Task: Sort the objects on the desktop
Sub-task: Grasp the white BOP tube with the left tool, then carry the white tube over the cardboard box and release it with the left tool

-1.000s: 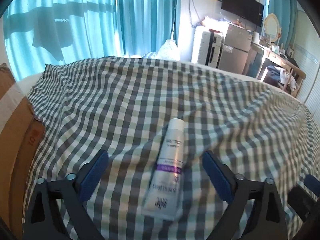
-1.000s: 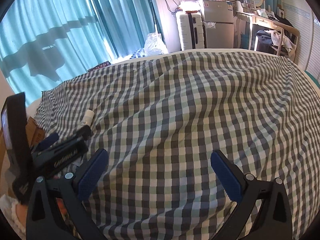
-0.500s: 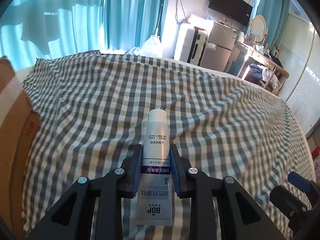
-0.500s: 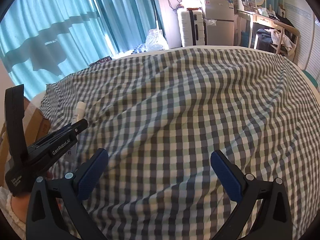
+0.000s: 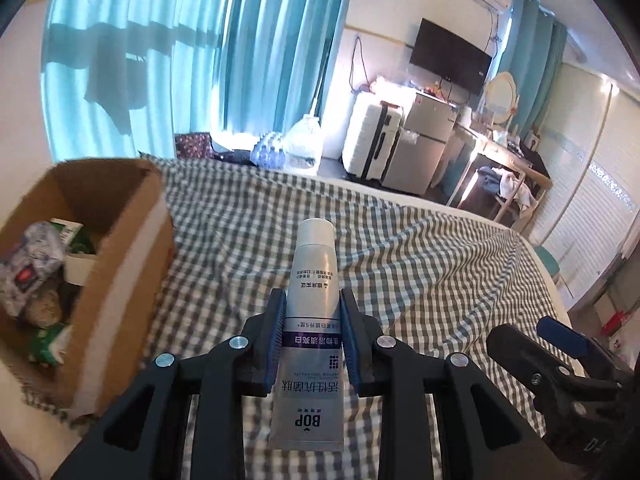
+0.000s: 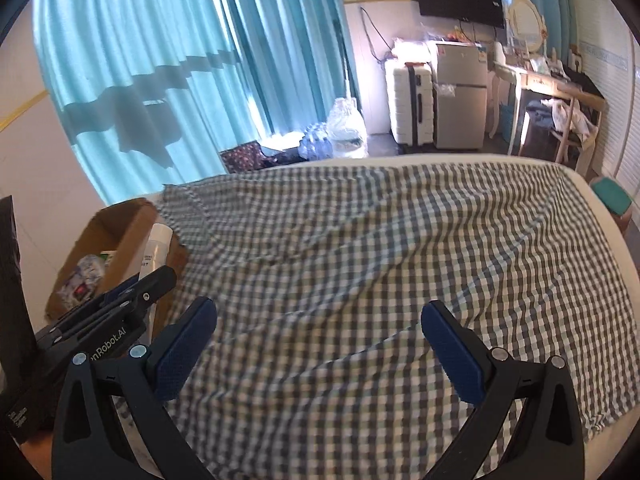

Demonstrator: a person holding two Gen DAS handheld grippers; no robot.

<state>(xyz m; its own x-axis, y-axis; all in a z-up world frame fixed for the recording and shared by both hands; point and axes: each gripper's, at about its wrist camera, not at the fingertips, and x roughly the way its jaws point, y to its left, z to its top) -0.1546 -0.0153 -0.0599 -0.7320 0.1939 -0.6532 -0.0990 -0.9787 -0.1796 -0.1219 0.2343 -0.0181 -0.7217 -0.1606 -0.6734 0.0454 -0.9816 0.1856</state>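
My left gripper (image 5: 312,304) is shut on a white and silver tube (image 5: 314,304) with a purple band and holds it above the checked cloth (image 5: 420,264), cap pointing away. An open cardboard box (image 5: 132,248) with several packets inside stands to its left. In the right wrist view the tube (image 6: 154,252) shows beside the box (image 6: 124,232), held in the left gripper (image 6: 160,276). My right gripper (image 6: 320,340) is open and empty over the cloth (image 6: 380,248); it also shows at lower right in the left wrist view (image 5: 560,344).
The cloth covers a bed with a white edge (image 6: 600,208). Behind it are teal curtains (image 5: 200,60), a white suitcase (image 5: 372,140), a small fridge (image 5: 424,144), a desk (image 6: 552,88) and a teal stool (image 6: 612,196).
My left gripper closed on the tube, lifted it off the cloth and swung left, bringing the cardboard box into view. The right gripper stayed open and rose slightly.
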